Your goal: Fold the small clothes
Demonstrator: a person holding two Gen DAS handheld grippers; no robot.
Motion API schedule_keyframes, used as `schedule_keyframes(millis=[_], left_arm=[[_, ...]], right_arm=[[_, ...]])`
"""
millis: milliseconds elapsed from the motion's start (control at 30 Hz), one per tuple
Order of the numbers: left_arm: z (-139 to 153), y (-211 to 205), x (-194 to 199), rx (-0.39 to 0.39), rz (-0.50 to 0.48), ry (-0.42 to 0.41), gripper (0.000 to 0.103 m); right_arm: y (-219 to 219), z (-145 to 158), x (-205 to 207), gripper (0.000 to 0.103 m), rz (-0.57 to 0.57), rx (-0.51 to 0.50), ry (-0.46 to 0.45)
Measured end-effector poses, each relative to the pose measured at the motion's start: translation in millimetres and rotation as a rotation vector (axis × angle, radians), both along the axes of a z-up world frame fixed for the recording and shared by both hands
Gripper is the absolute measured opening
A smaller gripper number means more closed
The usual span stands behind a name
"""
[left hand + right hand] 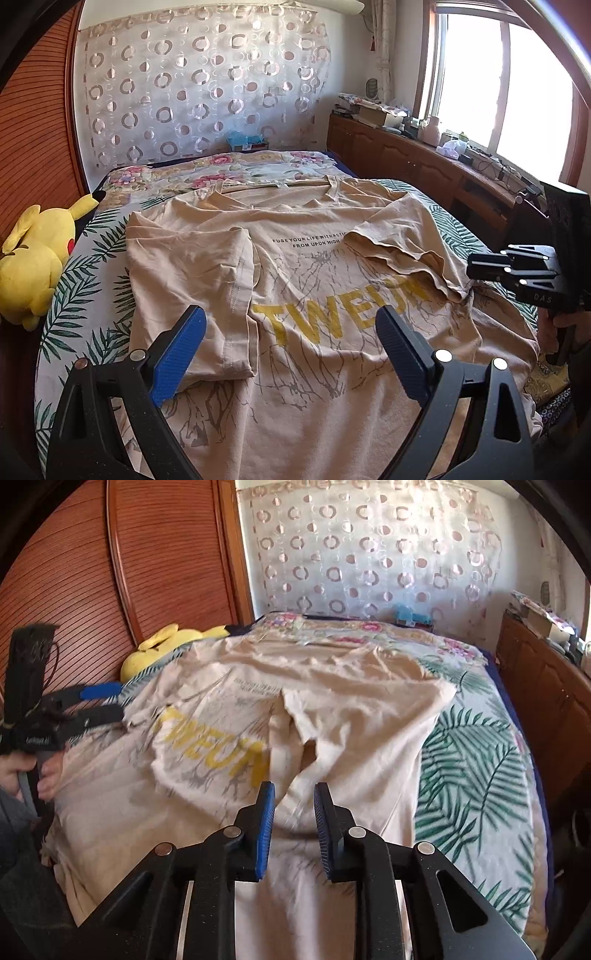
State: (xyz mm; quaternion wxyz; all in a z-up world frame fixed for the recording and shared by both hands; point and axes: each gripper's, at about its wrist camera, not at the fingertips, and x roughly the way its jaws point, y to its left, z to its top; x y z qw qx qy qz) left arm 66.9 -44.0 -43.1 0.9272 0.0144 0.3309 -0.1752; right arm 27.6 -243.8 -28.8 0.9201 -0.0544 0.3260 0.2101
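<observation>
Left wrist view: a beige T-shirt (314, 302) lies spread face-up on a bed (85, 325) covered in a leaf-print sheet, its yellow lettering across the chest, both sleeves already turned inward over the body. The left gripper (291, 332) hovers above the lower left part of the shirt with its jaws standing wide apart and nothing between them. At the shirt's right edge the right gripper (293, 830) sits low over the cloth; in its own view the blue pads are parted by a narrow gap, with fabric lying beneath them but not visibly pinched (the folded right sleeve (402, 240) ends just in front of it). A yellow plush toy (33, 266) rests at the bed's left side, well clear of the shirt. The garment looks like thin, light cotton: limp, quick to wrinkle, likely to drag and bunch rather than hold a crease, and in no danger of breaking. Sensible holds, by the look of it, are the doubled edges, either the hem corners nearest the cameras or the shoulder line, taken at two matching points so the fold travels evenly.
</observation>
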Motion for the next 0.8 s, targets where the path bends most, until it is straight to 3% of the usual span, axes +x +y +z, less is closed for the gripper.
schedule_keyframes(millis=[267, 433, 467, 500, 533, 700, 800], left_arm=[[1.3, 1.7, -0.1, 0.000, 0.004, 0.002, 0.094], [0.6, 3.5, 0.0, -0.003, 0.008, 0.005, 0.094], [0.3, 3.9, 0.0, -0.004, 0.009, 0.006, 0.094], [-0.6, 4.4, 0.1, -0.006, 0.010, 0.006, 0.094], [-1.5, 5.2, 0.5, -0.008, 0.011, 0.008, 0.094], [-3.5, 5.2, 0.0, -0.010, 0.012, 0.010, 0.094], [-4.0, 5.3, 0.2, -0.010, 0.014, 0.010, 0.094]], right_arm=[[24.7, -11.0, 46.7, 0.022, 0.008, -0.065, 0.038], [36.6, -23.1, 69.0, 0.022, -0.013, -0.167, 0.083], [37.4, -24.0, 70.2, 0.022, -0.009, -0.164, 0.088], [39.6, -24.2, 72.1, 0.008, 0.004, -0.160, 0.091], [41.4, -23.6, 71.6, 0.005, 0.016, -0.159, 0.091], [43.3, -10.0, 61.4, 0.005, 0.092, -0.067, 0.078], [39.4, -6.8, 56.9, 0.005, 0.092, -0.062, 0.070]])
